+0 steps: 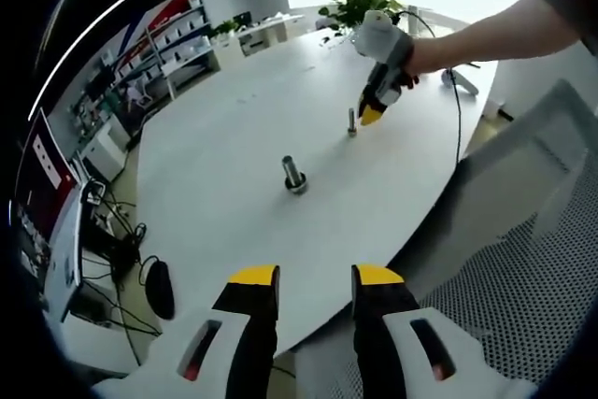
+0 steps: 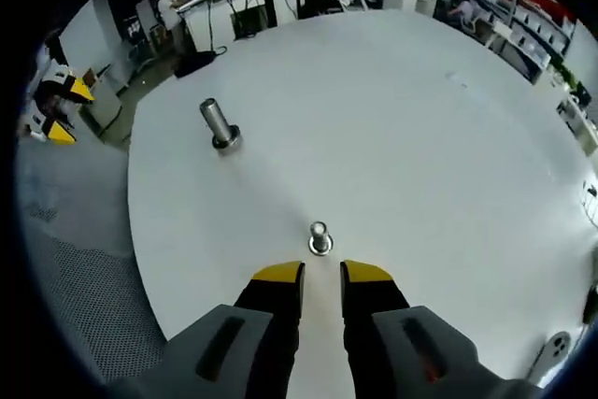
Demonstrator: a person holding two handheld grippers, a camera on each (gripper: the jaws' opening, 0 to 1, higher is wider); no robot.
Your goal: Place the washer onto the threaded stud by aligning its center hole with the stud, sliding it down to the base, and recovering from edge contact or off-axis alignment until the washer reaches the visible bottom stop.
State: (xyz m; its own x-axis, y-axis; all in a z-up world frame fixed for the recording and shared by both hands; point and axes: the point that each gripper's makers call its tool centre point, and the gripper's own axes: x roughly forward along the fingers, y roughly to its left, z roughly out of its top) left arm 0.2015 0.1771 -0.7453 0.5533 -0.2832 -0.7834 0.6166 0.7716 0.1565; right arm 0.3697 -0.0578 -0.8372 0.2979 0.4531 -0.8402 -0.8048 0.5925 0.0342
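While right gripper (image 2: 320, 279) hovers w/ jaws narrow, empty, just short of small stud (image 2: 320, 237) at 12 o'clock, approach straight, keep axis vertical. Washer not discernible. Bigger bolt (image 2: 220, 124) at 10 o'clock on tabletop (image 2: 420, 137). Left gripper (image 1: 316, 279) jaws wide, empty.

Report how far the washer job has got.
Done, apparently: the small silver threaded stud on the round white table shows a ring at its base, but I cannot tell whether that is the washer or the stud's own flange. In hand: nothing. The right gripper sits just short of that stud, fingers slightly apart and empty; the left gripper is open. Left: confirming the washer is seated.
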